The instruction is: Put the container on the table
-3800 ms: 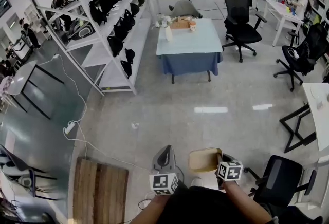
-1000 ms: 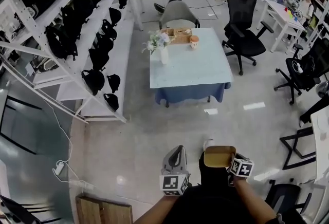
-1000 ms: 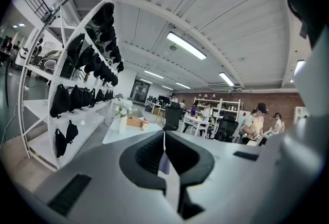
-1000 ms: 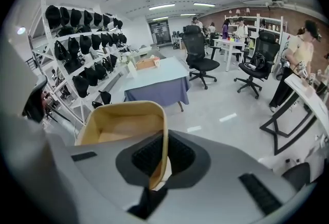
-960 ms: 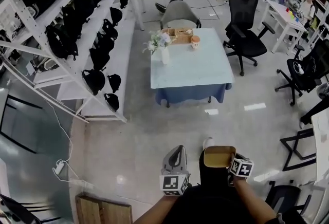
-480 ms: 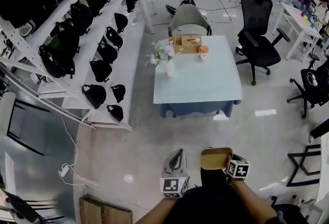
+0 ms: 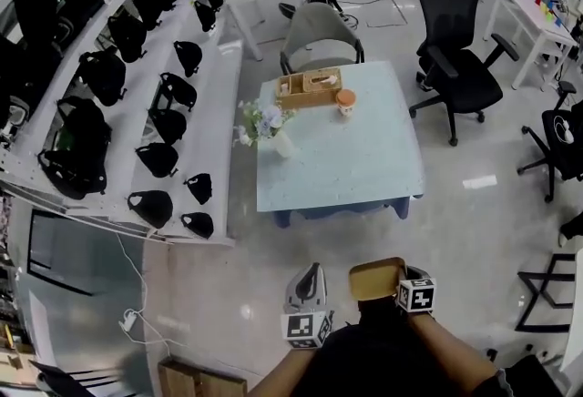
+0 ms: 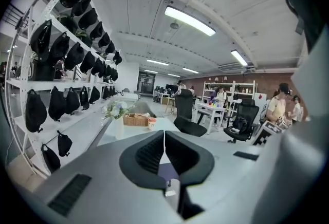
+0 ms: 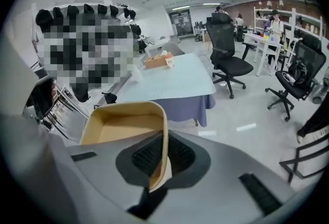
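Observation:
A tan, empty rectangular container [image 9: 123, 128] hangs in front of me, its right rim pinched between the jaws of my right gripper [image 9: 163, 153]. From the head view the container [image 7: 375, 278] sits at the bottom centre, just ahead of the right gripper [image 7: 401, 281]. My left gripper [image 7: 306, 281] is beside it on the left, jaws shut together with nothing between them [image 8: 164, 148]. The pale blue table [image 7: 360, 158] stands ahead across bare floor, well beyond both grippers.
On the table's far end are a wooden tray [image 7: 308, 86], an orange cup [image 7: 345, 100] and a vase of flowers [image 7: 264, 125]. A grey chair [image 7: 317, 29] stands behind it, black office chairs [image 7: 455, 58] to the right, and shelving with black bags [image 7: 137, 86] on the left.
The table has come nearer and lower in the head view as I walk toward it. Both grippers keep their places in front of me, the container still gripped.

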Motion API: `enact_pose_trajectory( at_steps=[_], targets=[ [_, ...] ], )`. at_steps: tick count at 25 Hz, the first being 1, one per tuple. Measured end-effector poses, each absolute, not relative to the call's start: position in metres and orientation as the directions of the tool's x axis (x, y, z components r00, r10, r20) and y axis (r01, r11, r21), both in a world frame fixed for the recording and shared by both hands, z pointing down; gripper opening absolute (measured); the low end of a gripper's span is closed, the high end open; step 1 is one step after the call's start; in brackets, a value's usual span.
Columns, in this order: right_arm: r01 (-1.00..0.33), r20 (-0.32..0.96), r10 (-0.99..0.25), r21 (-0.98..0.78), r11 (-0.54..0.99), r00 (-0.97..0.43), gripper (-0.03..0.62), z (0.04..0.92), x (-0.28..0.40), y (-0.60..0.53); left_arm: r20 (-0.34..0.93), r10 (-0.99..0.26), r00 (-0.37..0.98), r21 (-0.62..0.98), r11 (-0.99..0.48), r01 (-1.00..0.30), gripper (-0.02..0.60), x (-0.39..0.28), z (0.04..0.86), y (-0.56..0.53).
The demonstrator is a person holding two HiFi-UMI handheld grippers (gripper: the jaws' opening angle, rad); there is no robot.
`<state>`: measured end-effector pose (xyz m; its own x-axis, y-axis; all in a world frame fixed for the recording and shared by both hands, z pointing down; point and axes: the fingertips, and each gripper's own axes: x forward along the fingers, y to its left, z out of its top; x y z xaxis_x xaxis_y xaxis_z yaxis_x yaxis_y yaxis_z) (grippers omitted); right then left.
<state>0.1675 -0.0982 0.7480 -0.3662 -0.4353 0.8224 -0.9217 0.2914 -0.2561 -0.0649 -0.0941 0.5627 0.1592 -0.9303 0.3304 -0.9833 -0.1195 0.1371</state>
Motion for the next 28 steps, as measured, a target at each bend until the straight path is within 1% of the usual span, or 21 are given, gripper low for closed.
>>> enact_pose_trajectory(
  at_steps=[6,10,15,19,24,28],
  targets=[
    [-0.911,0.827,-0.411,-0.265,0.316,-0.384,0.005,0.754,0.183,-0.173,0.324,-0.936,0.140,0.112,-0.109,-0.988,0.008,-0.048,0.557,-0.160],
    [-0.912,0.826,-0.411,-0.273,0.306,-0.386,0.005,0.757,0.186,-0.220,0.332,-0.935,0.126,0.153,-0.078,-0.985,0.008,-0.048,0.562,-0.185],
    [-0.929,0.822,-0.444,-0.261,0.262,-0.356,0.005,0.753,0.183,-0.278,0.340,-0.930,0.137,0.147,-0.091,-0.985,0.008,-0.056,0.574,-0.211],
    [-0.944,0.827,-0.465,-0.224,0.242,-0.315,0.005,0.753,0.184,-0.322,0.326,-0.929,0.176,0.175,-0.124,-0.977,0.008,-0.057,0.578,-0.240],
    [-0.957,0.841,-0.466,-0.196,0.213,-0.275,0.006,0.755,0.177,-0.364,0.313,-0.925,0.214,0.176,-0.165,-0.970,0.008,-0.061,0.582,-0.268],
    [-0.962,0.858,-0.447,-0.175,0.212,-0.255,0.006,0.764,0.151,-0.393,0.316,-0.926,0.205,0.189,-0.151,-0.970,0.008,-0.081,0.586,-0.281]
  ],
)
